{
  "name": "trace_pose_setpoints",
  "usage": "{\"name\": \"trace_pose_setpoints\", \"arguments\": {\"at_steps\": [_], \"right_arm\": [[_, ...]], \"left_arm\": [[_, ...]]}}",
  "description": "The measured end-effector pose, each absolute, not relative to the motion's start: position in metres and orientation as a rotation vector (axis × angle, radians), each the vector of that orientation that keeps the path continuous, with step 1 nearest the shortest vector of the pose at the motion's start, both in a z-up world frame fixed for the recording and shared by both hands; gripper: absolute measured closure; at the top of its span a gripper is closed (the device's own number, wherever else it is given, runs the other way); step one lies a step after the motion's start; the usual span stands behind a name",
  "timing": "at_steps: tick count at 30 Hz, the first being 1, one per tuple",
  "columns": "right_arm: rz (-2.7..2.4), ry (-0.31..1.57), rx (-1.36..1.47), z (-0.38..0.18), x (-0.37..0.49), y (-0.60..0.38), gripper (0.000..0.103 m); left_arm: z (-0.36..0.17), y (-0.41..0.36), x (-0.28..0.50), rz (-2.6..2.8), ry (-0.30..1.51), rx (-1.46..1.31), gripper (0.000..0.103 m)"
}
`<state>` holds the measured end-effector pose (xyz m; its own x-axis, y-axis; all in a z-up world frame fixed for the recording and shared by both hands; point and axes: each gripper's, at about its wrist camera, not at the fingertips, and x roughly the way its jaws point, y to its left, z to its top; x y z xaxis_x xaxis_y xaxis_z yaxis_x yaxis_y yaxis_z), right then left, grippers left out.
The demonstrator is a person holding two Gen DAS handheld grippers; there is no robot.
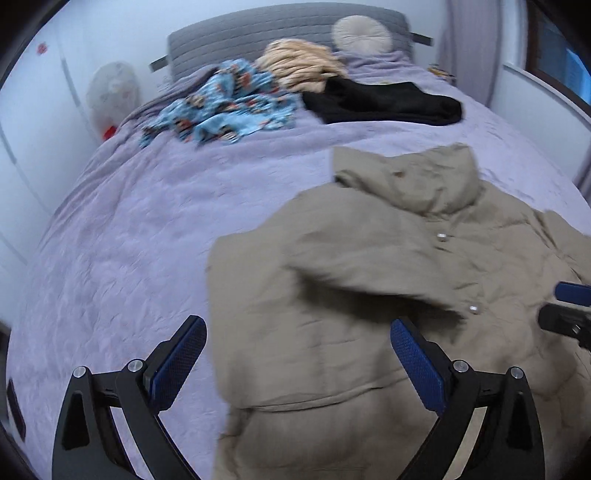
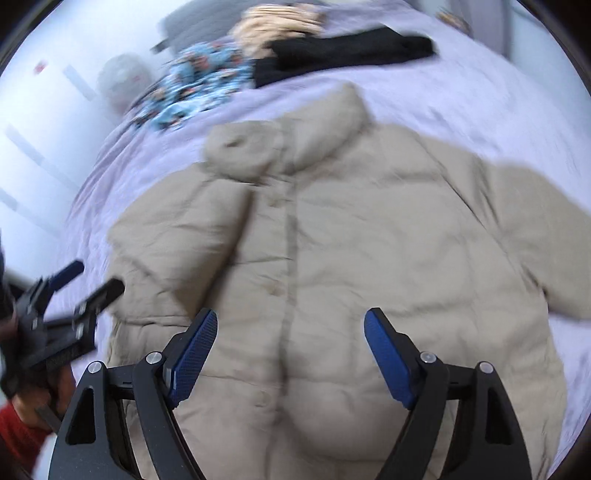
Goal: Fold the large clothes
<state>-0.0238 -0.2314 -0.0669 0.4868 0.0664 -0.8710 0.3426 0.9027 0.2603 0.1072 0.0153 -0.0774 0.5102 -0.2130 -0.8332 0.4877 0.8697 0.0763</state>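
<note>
Left wrist view: the left tool point(image 1: 299, 334) is seen with its jaws spread wide; nothing is gripped between the blue pads point(image 1: 419, 365).
Beneath the left tool: the near left edge of the beige padded jacket point(image 1: 369, 295) is found, with bare lilac bedspread point(image 1: 129, 240) under the left-hand pad.
Right wrist view: the right tool point(image 2: 290, 334) is likewise seen with its jaws well apart and empty, poised over the jacket's lower front, on either side of the snap-button placket point(image 2: 291, 236).
Other tool: the left tool is seen at the left edge of the right wrist view, carried by a hand with a red sleeve point(image 2: 18, 432); only a jaw tip of the right tool shows at the right edge of the left wrist view.
Jacket: it is laid flat on the bed, front up, collar point(image 2: 332, 122) turned toward the headboard; one sleeve point(image 1: 351, 273) is folded across the chest, the other sleeve point(image 2: 535, 229) is spread outward.
Farther up the bed: a blue patterned garment point(image 1: 229, 107), a tan garment point(image 1: 303, 62) and a black garment point(image 1: 388, 101) are heaped, well apart from the jacket.
Beyond: a round cushion point(image 1: 362, 35) is leaned on the grey headboard point(image 1: 240, 37).
</note>
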Motion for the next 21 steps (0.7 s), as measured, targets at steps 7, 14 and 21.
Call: {"name": "trace_pose_setpoints", "arguments": {"at_steps": [7, 14, 21], "right_arm": [[-0.080, 1.062, -0.071, -0.071, 0.052, -0.114, 0.018], [-0.252, 1.032, 0.028, -0.075, 0.089, -0.152, 0.018], [-0.333, 0.975, 0.761, -0.103, 0.015, -0.284, 0.071]], "left_arm": [[-0.144, 0.064, 0.146, -0.266, 1.109, 0.267, 0.002], [-0.147, 0.064, 0.157, -0.326, 1.132, 0.235, 0.002], [-0.124, 0.088, 0.217, -0.350, 1.159, -0.034, 0.029]]}}
